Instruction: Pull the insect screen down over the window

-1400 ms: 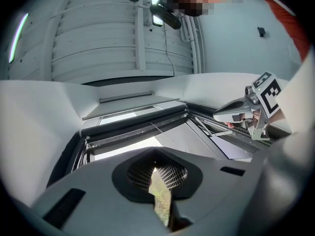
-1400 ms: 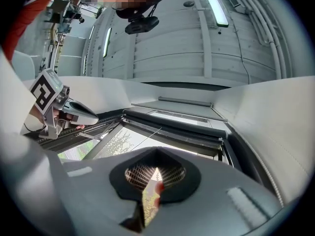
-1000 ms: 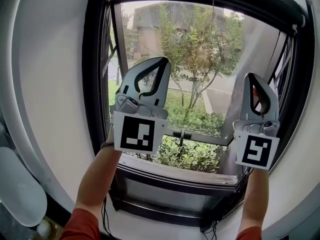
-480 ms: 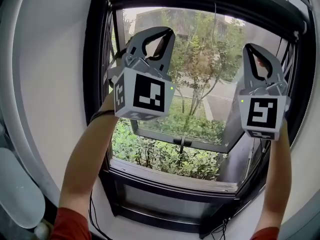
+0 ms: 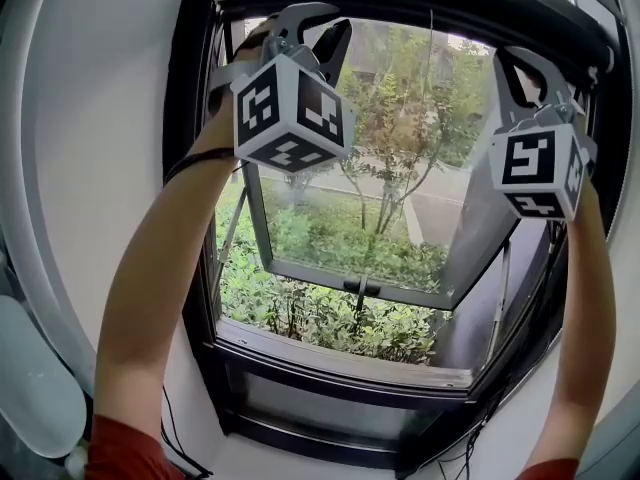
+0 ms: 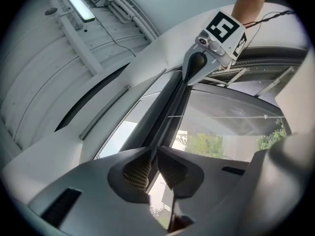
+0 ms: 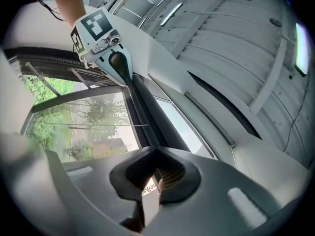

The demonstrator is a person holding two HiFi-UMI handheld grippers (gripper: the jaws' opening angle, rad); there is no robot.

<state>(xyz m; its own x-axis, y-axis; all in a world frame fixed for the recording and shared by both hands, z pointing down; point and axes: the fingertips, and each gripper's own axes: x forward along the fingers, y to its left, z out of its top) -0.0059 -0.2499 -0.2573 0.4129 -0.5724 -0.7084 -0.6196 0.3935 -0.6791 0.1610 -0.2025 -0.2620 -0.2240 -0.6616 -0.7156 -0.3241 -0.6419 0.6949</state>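
1. Left gripper view: the left gripper (image 6: pixel 153 152) shows a thin slit between its pads. Its jaws have just been opening, and nothing sits between them.
2. The right gripper (image 7: pixel 156 156) has its jaws pressed together on nothing.
3. Just beyond both sets of tips runs the dark roller housing (image 6: pixel 170 107) along the window's top edge. The insect screen is probably still rolled up inside it, which would explain why both arms reach high, one toward each end.
4. Neither gripper view shows a pull bar or tab, so I cannot tell what would be grasped.
5. Only the head view shows the glass sash (image 5: pixel 310 272) tilted outward below the uncovered opening, with shrubs (image 5: pixel 320 313) beyond. The gripper views show the ceiling light (image 6: pixel 81 6) instead.
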